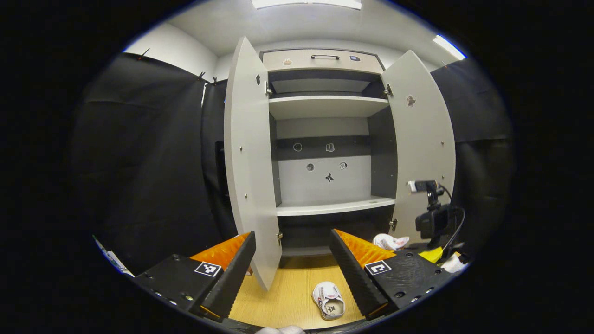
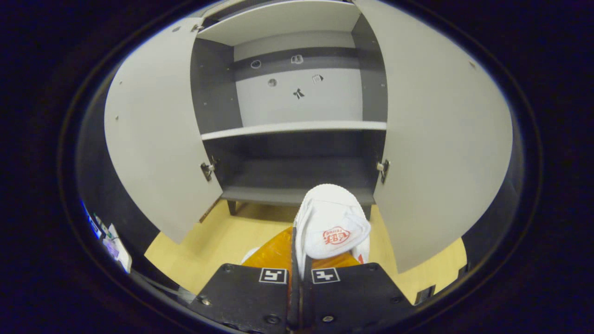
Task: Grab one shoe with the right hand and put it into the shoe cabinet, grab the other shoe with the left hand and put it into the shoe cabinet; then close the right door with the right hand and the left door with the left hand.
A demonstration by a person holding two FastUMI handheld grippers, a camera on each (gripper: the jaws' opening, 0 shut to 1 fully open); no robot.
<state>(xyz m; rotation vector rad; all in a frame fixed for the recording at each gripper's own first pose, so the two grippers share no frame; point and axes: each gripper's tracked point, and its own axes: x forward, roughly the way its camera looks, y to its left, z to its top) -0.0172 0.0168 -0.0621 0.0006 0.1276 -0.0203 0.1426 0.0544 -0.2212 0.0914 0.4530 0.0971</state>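
Held shoe [image 2: 332, 227]: white, red logo, clamped in the right gripper [image 2: 297, 260], toe toward the cabinet's bottom shelf.
Floor shoe [image 1: 328, 300]: white, sole down on the wood floor, before the cabinet.
Shoe cabinet [image 1: 325, 106]: grey, shelves bare.
Left door [image 1: 248, 157]: wide open.
Right door [image 1: 420, 139]: open, perhaps fully.

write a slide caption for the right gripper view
Right gripper shut on a white shoe, held before the open shoe cabinet, both doors wide.
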